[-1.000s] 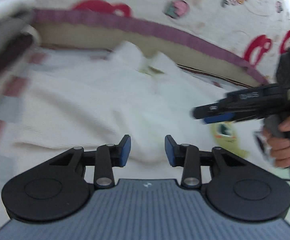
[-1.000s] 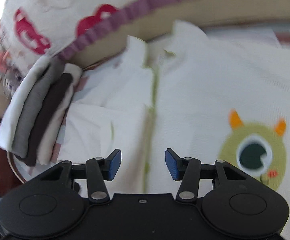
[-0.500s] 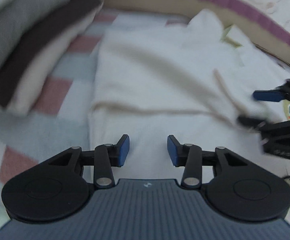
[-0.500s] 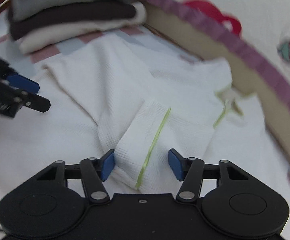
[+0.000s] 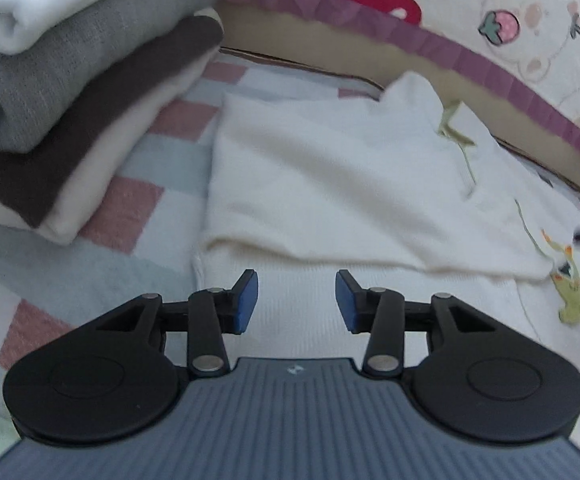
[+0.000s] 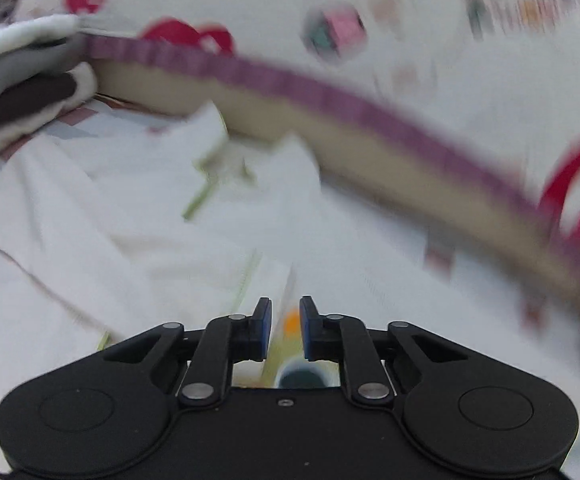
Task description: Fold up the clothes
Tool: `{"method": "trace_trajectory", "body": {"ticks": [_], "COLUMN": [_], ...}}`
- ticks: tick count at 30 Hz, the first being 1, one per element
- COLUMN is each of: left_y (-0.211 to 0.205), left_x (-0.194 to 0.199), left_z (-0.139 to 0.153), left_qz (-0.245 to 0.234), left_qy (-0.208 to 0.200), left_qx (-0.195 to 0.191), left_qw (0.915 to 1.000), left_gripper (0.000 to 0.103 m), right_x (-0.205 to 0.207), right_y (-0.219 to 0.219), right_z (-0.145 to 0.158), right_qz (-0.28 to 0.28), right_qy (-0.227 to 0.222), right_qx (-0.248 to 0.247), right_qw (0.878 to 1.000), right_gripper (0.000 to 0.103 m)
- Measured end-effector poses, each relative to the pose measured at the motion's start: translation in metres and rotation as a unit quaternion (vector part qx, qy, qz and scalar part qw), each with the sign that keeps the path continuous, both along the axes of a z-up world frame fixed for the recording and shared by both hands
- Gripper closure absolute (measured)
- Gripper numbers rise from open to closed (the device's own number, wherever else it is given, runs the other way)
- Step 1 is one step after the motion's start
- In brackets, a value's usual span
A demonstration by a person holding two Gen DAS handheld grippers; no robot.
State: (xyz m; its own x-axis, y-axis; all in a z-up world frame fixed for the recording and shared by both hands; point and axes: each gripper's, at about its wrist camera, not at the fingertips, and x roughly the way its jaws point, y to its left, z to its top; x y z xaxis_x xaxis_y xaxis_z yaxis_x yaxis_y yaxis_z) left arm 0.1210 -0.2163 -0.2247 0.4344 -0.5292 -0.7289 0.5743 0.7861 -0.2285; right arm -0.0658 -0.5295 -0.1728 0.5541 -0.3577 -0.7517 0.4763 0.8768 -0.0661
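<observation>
A big checked blanket (image 5: 162, 160) in pink, blue and white covers the bed. Behind it runs a bumper with a purple trim (image 5: 409, 36) and red cartoon pictures.

A white shirt (image 5: 329, 168) lies flat on the blanket, with its left side folded over the middle. It has thin green lines and a little green monster picture (image 5: 569, 280) near its right edge.

A pile of folded clothes (image 5: 70, 80) sits on the blanket to the left of the shirt: white, grey, dark brown and cream.

The left tongs (image 5: 295, 300) hang over the bottom part of the shirt. They are partly open, getting wider, and hold nothing.

The right tongs (image 6: 284, 328) are almost shut and closing. Shirt cloth shows in the thin gap, but the picture is too blurry to tell if they pinch it.
</observation>
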Motion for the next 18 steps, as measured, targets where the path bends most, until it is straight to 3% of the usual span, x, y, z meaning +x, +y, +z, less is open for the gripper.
{"method": "trace_trajectory", "body": {"ticks": [1, 2, 4, 6, 8, 11, 14, 18], "left_y": [-0.001, -0.002, -0.009, -0.020, -0.035, -0.052, -0.046, -0.037], "left_x": [0.004, 0.008, 0.017, 0.026, 0.036, 0.047, 0.041, 0.038], "left_z": [0.000, 0.000, 0.000, 0.000, -0.004, -0.021, -0.020, -0.022], "left_qz": [0.002, 0.003, -0.004, -0.020, -0.038, -0.045, -0.043, -0.030], "left_qy": [0.001, 0.001, -0.010, -0.024, -0.032, -0.013, -0.011, -0.012], "left_qx": [-0.005, -0.010, -0.008, -0.002, 0.014, 0.083, 0.072, 0.061], "left_qw": [1.0000, 0.9999, 0.9999, 0.9995, 0.9986, 0.9954, 0.9964, 0.9976], "left_gripper": [0.059, 0.059, 0.058, 0.058, 0.058, 0.059, 0.059, 0.059], "right_x": [-0.005, -0.011, -0.019, -0.016, -0.003, 0.021, 0.043, 0.063], "right_y": [-0.012, -0.024, -0.045, -0.063, -0.073, -0.067, -0.053, -0.043], "right_z": [-0.004, -0.008, -0.017, -0.026, -0.030, -0.034, -0.041, -0.058], "right_qz": [-0.017, -0.038, -0.086, -0.120, -0.123, -0.100, -0.064, -0.010], "right_qy": [-0.014, -0.038, -0.083, -0.102, -0.100, -0.084, -0.059, -0.048], "right_qx": [0.053, 0.110, 0.197, 0.234, 0.233, 0.177, 0.122, 0.089], "right_qw": [0.998, 0.992, 0.973, 0.959, 0.960, 0.975, 0.989, 0.995], "right_gripper": [0.076, 0.063, 0.049, 0.049, 0.049, 0.049, 0.049, 0.046]}}
